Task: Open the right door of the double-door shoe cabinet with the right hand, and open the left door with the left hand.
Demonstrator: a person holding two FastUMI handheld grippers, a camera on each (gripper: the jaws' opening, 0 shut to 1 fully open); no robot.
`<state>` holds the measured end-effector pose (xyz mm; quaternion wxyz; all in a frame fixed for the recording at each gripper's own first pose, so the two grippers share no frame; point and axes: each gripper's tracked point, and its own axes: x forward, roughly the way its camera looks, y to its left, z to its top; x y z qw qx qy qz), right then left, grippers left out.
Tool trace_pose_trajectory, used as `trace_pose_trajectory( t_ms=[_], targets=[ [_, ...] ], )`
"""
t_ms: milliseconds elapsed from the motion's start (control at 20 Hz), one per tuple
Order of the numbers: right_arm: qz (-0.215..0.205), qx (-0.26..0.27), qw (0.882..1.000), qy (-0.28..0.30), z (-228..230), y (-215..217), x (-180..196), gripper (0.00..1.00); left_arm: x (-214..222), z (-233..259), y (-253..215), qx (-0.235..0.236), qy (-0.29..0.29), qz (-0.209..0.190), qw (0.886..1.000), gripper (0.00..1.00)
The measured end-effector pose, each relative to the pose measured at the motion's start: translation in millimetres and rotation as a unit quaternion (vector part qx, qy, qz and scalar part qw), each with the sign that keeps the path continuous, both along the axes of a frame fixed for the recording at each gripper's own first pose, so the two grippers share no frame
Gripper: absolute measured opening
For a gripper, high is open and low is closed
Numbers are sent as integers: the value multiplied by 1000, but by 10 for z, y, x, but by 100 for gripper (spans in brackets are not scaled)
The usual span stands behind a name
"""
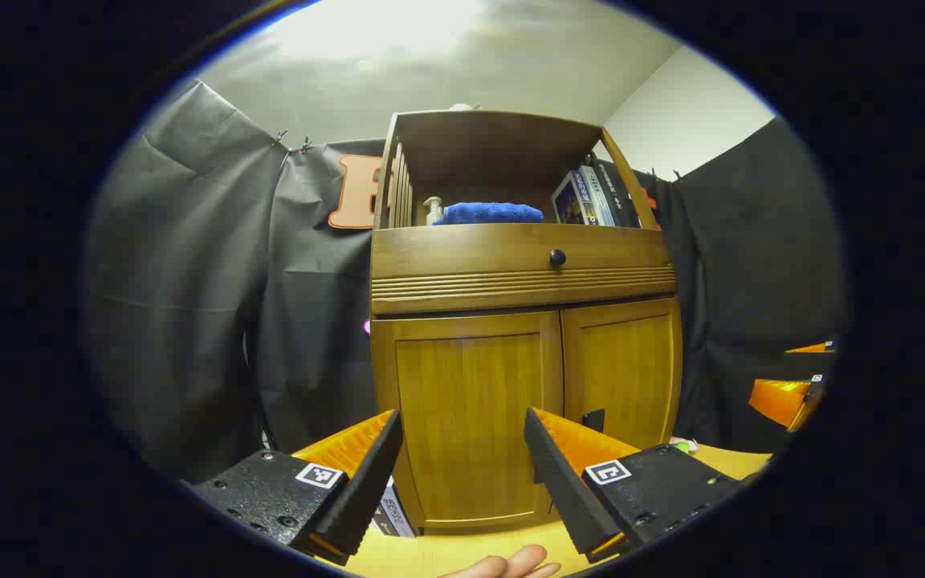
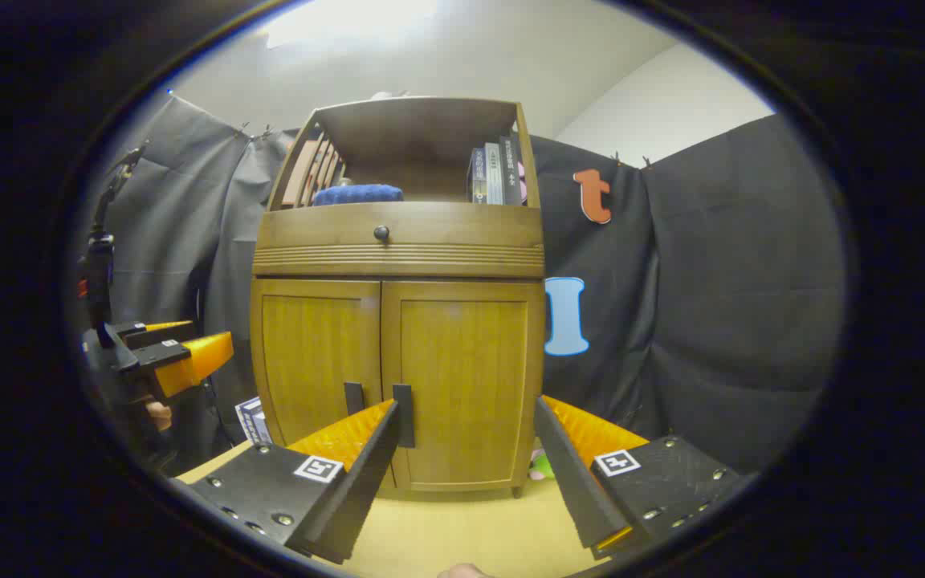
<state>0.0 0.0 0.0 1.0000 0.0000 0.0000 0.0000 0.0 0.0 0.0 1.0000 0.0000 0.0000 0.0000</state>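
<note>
While both doors of the shoe cabinet (image 2: 398, 345) are sitting shut, the right gripper (image 2: 462, 466) is hanging in front of it with its fingers spread wide and holding nothing. The cabinet is standing on the yellow table (image 2: 462, 530), right ahead and still a little way off. The right door (image 2: 462, 385) is showing its dark handle (image 2: 404, 415) next to the middle gap, and the left door (image 2: 314, 369) is showing its own handle (image 2: 354, 398) just beside it.

The left gripper (image 1: 462, 474) is waiting too, fingers wide apart and empty, looking at the left door from the other side.

To do this step well, I think the right gripper should be going first. It should be moving straight to the right handle, sliding one finger on each side of it, then closing firmly. After that it should be pulling out in a slow curve, the way the door swings. Grabbing the wrong handle is the risk, since the two are so close together.
</note>
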Motion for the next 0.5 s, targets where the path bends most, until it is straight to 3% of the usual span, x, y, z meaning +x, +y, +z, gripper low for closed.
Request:
trace_pose_trajectory(
  t_ms=[250,300,500],
  targets=[
    [-4,-2,1000,-3,-19,-26,49,98,-45,12,-8,0,-7,7,1000,94],
    [-3,-2,1000,-1,-49,-23,65,93,-35,1,-24,0,-6,3,1000,94],
    [-4,-3,1000,7,-111,-32,162,94,-31,-1,3,3,-8,5,1000,94]
  ],
)
